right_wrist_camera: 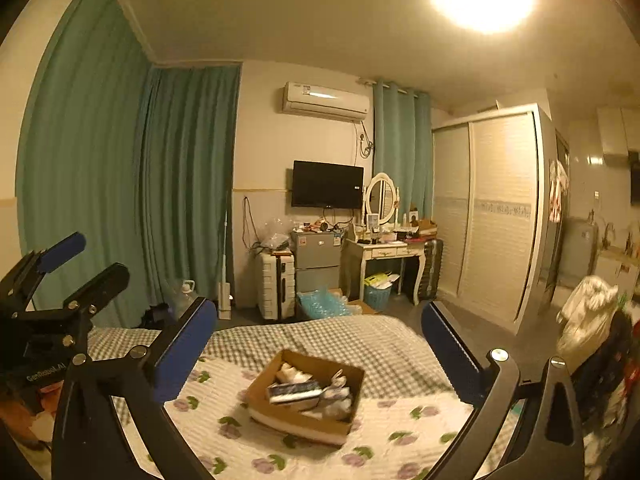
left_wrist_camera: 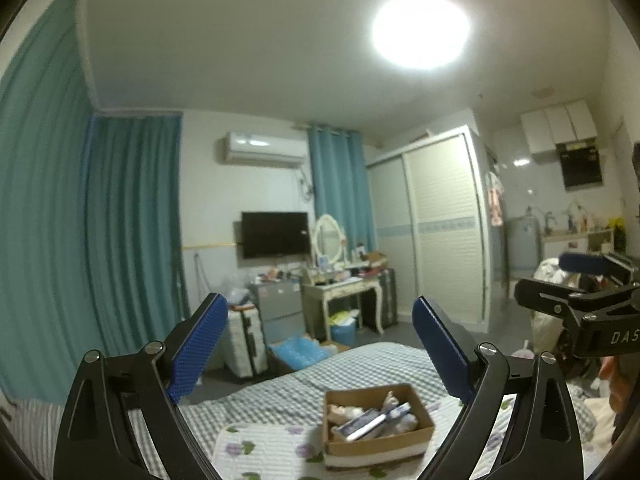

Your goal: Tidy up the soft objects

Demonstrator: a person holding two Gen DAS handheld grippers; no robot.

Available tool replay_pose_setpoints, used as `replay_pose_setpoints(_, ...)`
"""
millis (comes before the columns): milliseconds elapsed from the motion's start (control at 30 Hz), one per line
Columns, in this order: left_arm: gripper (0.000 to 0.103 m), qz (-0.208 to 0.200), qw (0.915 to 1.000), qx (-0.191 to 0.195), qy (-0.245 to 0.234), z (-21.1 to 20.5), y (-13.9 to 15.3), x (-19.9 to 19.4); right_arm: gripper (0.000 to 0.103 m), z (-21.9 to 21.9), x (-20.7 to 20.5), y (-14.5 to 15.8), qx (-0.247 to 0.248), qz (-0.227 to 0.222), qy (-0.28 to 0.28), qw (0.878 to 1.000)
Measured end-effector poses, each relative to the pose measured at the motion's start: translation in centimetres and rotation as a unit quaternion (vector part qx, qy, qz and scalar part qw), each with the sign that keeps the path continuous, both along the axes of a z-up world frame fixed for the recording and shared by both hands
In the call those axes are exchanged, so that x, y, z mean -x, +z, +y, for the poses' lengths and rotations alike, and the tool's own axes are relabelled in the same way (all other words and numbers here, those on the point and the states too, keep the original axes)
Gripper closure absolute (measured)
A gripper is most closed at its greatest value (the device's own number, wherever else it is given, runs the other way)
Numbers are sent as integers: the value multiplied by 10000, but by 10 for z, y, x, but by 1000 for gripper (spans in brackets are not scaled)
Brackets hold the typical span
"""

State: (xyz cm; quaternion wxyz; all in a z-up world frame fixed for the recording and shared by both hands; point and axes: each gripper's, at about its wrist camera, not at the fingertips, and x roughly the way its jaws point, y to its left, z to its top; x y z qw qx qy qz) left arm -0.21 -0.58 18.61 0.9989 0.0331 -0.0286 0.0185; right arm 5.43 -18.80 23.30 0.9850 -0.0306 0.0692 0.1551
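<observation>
A shallow cardboard box (left_wrist_camera: 425, 428) (right_wrist_camera: 352, 380) sits on the bed's floral quilt (left_wrist_camera: 260, 446) (right_wrist_camera: 400, 440). Inside lie several soft white items (left_wrist_camera: 346, 412) (right_wrist_camera: 340, 398) and flat packets (left_wrist_camera: 366, 426) (right_wrist_camera: 294, 392). My left gripper (left_wrist_camera: 320, 344) is open and empty, held above and in front of the box. My right gripper (right_wrist_camera: 320, 344) is open and empty, also raised over the bed short of the box. Each gripper shows at the edge of the other's view: the right one in the left wrist view (left_wrist_camera: 576, 284) and the left one in the right wrist view (right_wrist_camera: 86, 264).
A grey checked blanket (right_wrist_camera: 320, 340) covers the bed's far end. Beyond it stand a suitcase (right_wrist_camera: 276, 286), a small fridge (right_wrist_camera: 316, 258), a dressing table with mirror (right_wrist_camera: 384, 252), a wall TV (right_wrist_camera: 327, 184), a wardrobe (right_wrist_camera: 500, 208) and teal curtains (right_wrist_camera: 120, 184). Clothes pile at the right (right_wrist_camera: 588, 320).
</observation>
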Motion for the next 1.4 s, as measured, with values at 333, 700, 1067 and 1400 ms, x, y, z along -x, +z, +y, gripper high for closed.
replay_pose_setpoints(333,8,728,9972,143,135,16,-100,-36,0,14,-8,-112,-12,124,-43,9999)
replay_pose_setpoints(700,8,1270,9915,282,44,5,-152,-51,0,14,-44,-177,-13,741,-219,9970)
replay_pose_setpoints(1067,8,1308,9911,258,63,5,-160,-51,0,5,-44,-181,-77,821,-282,9962)
replay_pose_setpoints(1400,8,1399,9897,319,-12,6,-167,-52,0,7,-45,-185,-31,868,-347,9956)
